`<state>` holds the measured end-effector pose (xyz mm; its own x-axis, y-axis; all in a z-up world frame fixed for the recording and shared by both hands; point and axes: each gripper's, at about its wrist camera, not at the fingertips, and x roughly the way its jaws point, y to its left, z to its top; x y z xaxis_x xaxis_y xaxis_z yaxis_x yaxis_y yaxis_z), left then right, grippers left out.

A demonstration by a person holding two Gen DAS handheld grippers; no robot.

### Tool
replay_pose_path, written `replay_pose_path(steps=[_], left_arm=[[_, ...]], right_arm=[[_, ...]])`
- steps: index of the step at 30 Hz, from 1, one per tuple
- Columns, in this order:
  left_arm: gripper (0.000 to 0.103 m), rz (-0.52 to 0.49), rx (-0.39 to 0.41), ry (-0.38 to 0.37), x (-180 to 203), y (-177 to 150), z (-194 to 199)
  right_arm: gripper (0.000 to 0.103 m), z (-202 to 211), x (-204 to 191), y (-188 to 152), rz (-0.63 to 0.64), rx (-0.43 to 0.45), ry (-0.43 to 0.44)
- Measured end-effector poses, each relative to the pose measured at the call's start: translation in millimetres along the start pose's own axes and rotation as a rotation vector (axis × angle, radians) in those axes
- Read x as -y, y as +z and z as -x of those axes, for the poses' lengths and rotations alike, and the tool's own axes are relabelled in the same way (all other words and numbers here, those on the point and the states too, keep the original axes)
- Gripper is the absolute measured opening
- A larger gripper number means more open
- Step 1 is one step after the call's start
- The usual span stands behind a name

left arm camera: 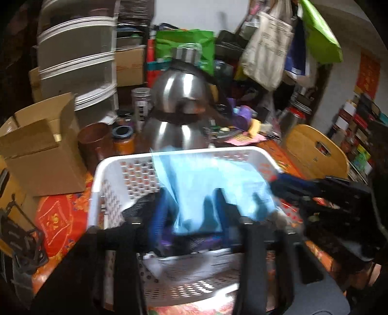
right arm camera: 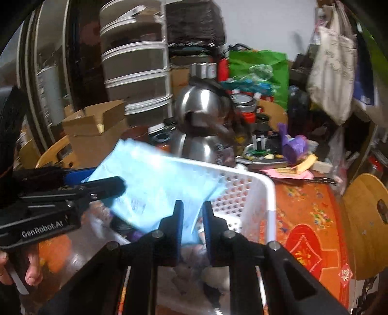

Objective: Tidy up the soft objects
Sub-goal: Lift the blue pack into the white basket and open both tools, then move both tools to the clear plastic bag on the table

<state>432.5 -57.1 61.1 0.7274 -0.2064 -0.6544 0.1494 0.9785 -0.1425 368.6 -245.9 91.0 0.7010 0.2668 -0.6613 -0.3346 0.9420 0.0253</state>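
Blue soft packet (right arm camera: 155, 184) hangs over white basket (right arm camera: 257, 193) on worktop (right arm camera: 310, 218). Our right tongs (right arm camera: 192, 218), angled down, pinch its lower edge; left tongs (left arm camera: 189, 218) gape, gripping nothing.

"GenRobot.AI" on the left gripper (right arm camera: 97, 184) body

White wall (left arm camera: 194, 14) behind cluttered drawer tower (left arm camera: 77, 65).

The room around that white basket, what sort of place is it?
Probably a cluttered home storage or dining corner: tote bags hang on the wall, plastic drawers stand stacked, and steel kettles crowd a table with a festive orange cloth.
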Motion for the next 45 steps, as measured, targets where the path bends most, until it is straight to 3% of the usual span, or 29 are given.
replay_pose_path(steps=[1,2,3,4,6,12,16,23,26,29,34,36,40,45], left_arm=[[0.089,0.003,0.010,0.040,-5,-1,1],[0.092,0.000,0.029,0.063,-8,-2,4],[0.092,-0.002,0.045,0.069,-12,-4,7],[0.092,0.008,0.034,0.051,-17,-4,8],[0.092,0.029,0.012,0.041,-24,-6,8],[0.092,0.004,-0.019,0.093,-28,-14,9],[0.092,0.038,-0.018,0.085,-35,-20,15],[0.092,0.025,-0.010,0.100,-32,-39,52],[0.093,0.042,-0.013,0.115,-37,-68,83],[0.094,0.074,-0.065,0.115,-49,-118,104],[0.094,0.182,-0.140,0.046,-73,-195,107],[0.094,0.190,-0.154,0.055,-76,-219,103],[0.094,0.156,-0.191,0.056,-69,-243,90],[0.094,0.130,-0.227,0.045,-66,-255,70]], right_arm=[[0.038,2,4,-1,-0.021,0.001,-0.007],[0.074,2,7,-1,-0.029,-0.003,-0.011],[0.086,4,10,-3,-0.026,-0.005,-0.033],[0.088,5,10,-4,-0.012,0.002,-0.053],[0.088,10,11,-7,0.002,0.023,-0.083],[0.089,14,16,-11,-0.031,0.009,-0.053],[0.089,16,15,-16,-0.036,0.003,-0.048],[0.089,43,6,-29,-0.054,0.023,-0.033],[0.089,71,0,-51,-0.068,0.045,0.001],[0.089,88,-3,-90,-0.109,0.015,0.048],[0.089,82,-13,-163,-0.137,-0.083,0.098],[0.089,75,-17,-183,-0.136,-0.104,0.107],[0.088,57,-28,-205,-0.098,-0.158,0.088],[0.079,40,-40,-214,-0.063,-0.201,0.087]])
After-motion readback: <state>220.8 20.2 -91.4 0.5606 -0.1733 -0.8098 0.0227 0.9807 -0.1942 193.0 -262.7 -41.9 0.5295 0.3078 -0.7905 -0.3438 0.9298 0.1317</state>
